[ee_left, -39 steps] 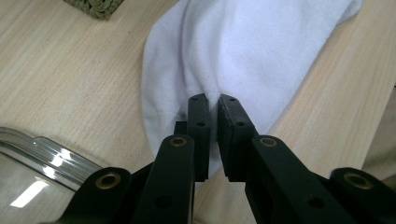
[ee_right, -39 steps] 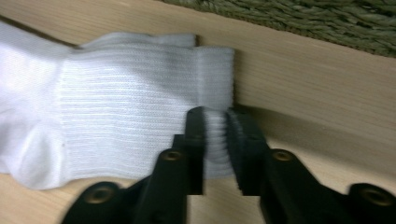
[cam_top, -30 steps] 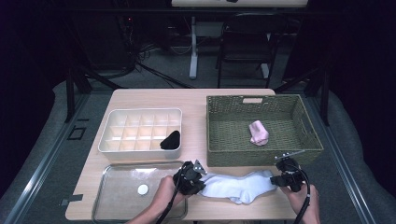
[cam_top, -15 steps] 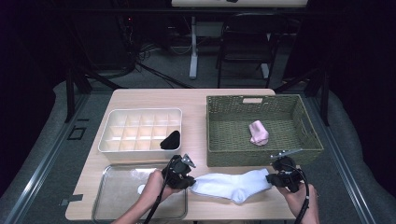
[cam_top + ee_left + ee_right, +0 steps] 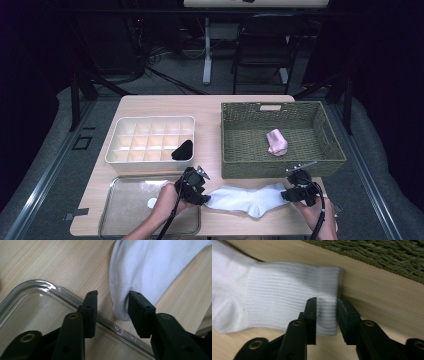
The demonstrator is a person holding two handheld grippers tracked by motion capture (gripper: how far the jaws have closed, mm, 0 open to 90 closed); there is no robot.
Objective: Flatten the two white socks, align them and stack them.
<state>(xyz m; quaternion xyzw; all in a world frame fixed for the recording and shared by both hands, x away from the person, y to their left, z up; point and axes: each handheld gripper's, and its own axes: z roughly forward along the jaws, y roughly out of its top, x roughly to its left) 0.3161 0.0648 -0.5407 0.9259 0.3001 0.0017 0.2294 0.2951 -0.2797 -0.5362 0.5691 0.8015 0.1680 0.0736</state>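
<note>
A white sock [image 5: 247, 198] lies stretched flat on the wooden table near its front edge. My left gripper [image 5: 202, 199] is at the sock's toe end and my right gripper [image 5: 286, 195] at its cuff end. In the left gripper view the jaws of the left gripper [image 5: 112, 300] have just been opening and stand apart, with the edge of the sock [image 5: 150, 267] slack between them. In the right gripper view the jaws of the right gripper [image 5: 326, 305] have also just been opening, and the ribbed cuff of the sock [image 5: 274, 300] lies loose in the gap.
A clear tray [image 5: 115, 220] holding a small white disc [image 5: 152, 203] sits at the front left, its rim [image 5: 37, 283] just under my left gripper. Behind it stands a white compartment box [image 5: 150, 122] with a black sock [image 5: 183, 150]. A green wicker basket [image 5: 282, 165] holds a pink sock [image 5: 276, 142].
Both grippers have opened and let go of the white sock, which now lies flat. The left gripper has shifted a little to the left, pulling the sock out longer.
</note>
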